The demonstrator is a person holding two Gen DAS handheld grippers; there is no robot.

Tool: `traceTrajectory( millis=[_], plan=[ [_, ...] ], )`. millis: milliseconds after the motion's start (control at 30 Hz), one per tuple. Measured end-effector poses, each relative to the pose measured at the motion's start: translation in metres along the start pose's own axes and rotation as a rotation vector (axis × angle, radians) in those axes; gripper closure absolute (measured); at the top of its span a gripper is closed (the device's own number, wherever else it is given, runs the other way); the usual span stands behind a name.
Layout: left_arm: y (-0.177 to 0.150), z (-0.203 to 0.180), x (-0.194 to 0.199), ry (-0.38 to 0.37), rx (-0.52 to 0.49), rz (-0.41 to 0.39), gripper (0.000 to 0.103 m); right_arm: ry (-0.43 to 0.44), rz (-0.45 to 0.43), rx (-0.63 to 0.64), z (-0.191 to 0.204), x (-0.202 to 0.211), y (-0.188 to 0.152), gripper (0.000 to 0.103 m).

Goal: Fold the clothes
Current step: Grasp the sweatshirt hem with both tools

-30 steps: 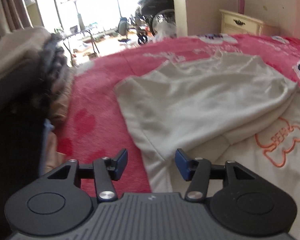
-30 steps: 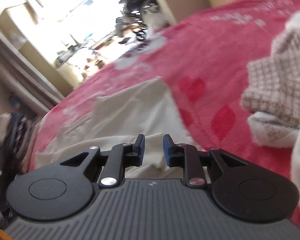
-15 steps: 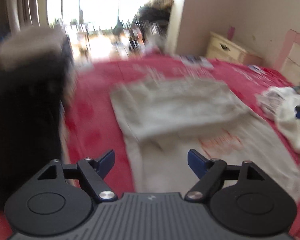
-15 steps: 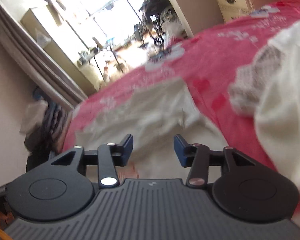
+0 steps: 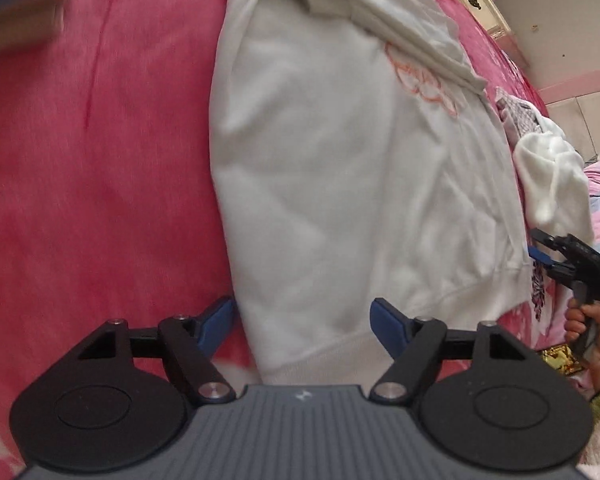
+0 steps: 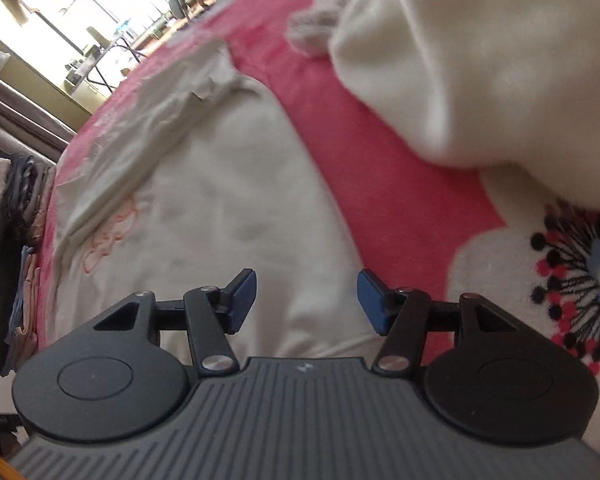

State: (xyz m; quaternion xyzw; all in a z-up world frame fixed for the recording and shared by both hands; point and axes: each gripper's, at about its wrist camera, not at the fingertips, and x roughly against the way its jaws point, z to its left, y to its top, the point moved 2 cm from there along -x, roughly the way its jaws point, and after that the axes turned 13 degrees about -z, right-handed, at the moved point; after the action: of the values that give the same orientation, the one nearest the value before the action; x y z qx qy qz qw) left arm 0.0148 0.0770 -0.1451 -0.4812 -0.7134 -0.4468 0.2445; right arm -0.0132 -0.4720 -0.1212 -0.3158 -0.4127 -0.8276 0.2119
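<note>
Both claws, left claw [image 5: 302,322] and right claw [image 6: 306,300], gape empty over the sweatshirt [image 5: 340,168] hem; best pinch both corners evenly.

In the left wrist view the sweatshirt [image 5: 340,168] lies on the bedspread [image 5: 100,160], filling the frame's centre. A folded garment [image 5: 400,28] lies across its upper part. A crumpled garment [image 5: 552,176] sits at right, a nightstand [image 5: 480,4] upper right.
</note>
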Motion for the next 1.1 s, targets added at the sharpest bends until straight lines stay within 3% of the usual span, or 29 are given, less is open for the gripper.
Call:
traceTrajectory(
  millis=[233, 467, 567, 633, 733, 967, 1067, 1100],
  plan=[
    [-0.029, -0.004, -0.007, -0.061, -0.05, 0.02, 0.028, 0.0, 0.019, -0.03, -0.021, 0.003, -0.014, 0.048],
    [-0.045, -0.017, -0.003, -0.114, -0.172, 0.048, 0.029, 0.121, 0.137, -0.095, -0.038, 0.019, -0.036, 0.048],
    [-0.048, -0.019, 0.0, -0.127, -0.212, 0.07, 0.039, 0.14, 0.149, -0.098, -0.041, 0.028, -0.043, 0.055],
    [-0.05, -0.018, 0.001, -0.134, -0.213, 0.084, 0.045, 0.128, 0.148, -0.075, -0.04, 0.032, -0.046, 0.07],
    [-0.053, -0.017, 0.004, -0.146, -0.204, 0.1, 0.05, 0.134, 0.142, -0.085, -0.042, 0.034, -0.049, 0.076],
    [-0.063, -0.022, 0.001, -0.185, -0.226, 0.15, 0.052, 0.157, 0.131, -0.094, -0.04, 0.032, -0.052, 0.081],
    [-0.061, -0.021, -0.003, -0.185, -0.185, 0.151, 0.054, 0.161, 0.12, -0.11, -0.04, 0.03, -0.052, 0.081],
    [-0.06, -0.021, -0.004, -0.18, -0.168, 0.149, 0.059, 0.163, 0.115, -0.118, -0.04, 0.029, -0.052, 0.081]
  ],
)
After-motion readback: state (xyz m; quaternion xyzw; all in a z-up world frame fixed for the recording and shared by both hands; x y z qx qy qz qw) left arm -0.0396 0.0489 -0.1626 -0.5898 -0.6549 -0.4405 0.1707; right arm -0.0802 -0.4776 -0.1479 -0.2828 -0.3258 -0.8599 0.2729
